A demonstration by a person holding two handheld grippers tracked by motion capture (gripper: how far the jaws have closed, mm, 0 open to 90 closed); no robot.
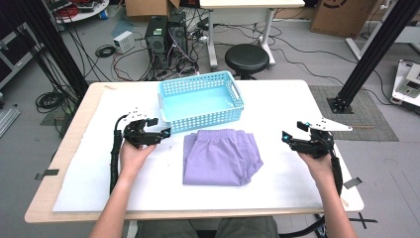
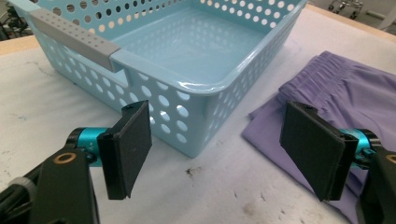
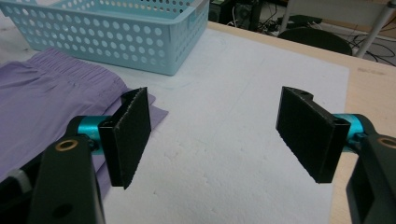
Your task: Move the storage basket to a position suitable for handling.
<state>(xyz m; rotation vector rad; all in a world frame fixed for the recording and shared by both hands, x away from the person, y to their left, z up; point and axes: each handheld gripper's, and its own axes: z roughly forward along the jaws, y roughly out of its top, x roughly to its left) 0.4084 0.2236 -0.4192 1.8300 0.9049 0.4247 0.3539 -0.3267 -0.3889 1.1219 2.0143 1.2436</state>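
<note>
A: From the high view, where do things stand?

B: The folded purple shorts [image 1: 220, 156] lie flat on the white table cover [image 1: 277, 178], just in front of the blue basket [image 1: 200, 101], which looks empty. The left gripper [image 1: 166, 133] hangs near the shorts' left edge, beside the basket's front corner. The right gripper [image 1: 286, 137] sits well to the right, apart from the cloth. I'd judge this as the approach, before any grasp.

A: And the left gripper view?

B: Its jaws stand spread wide with nothing between them. Beyond them are the basket's corner [image 2: 196, 93] and the edge of the shorts [image 2: 336, 93] off to the right. The pads touch neither.

A: The right gripper view?

B: Jaws spread there too, and nothing pinched. The shorts [image 3: 51, 93] lie to the left, behind the left pad, with bare cover between the pads and the basket [image 3: 116, 32] farther back.

A: So what does the next move call for?

B: Probably each gripper sliding in low at its own side of the shorts, pinching through all the layers so the fold holds, then lifting together over the basket wall.
</note>
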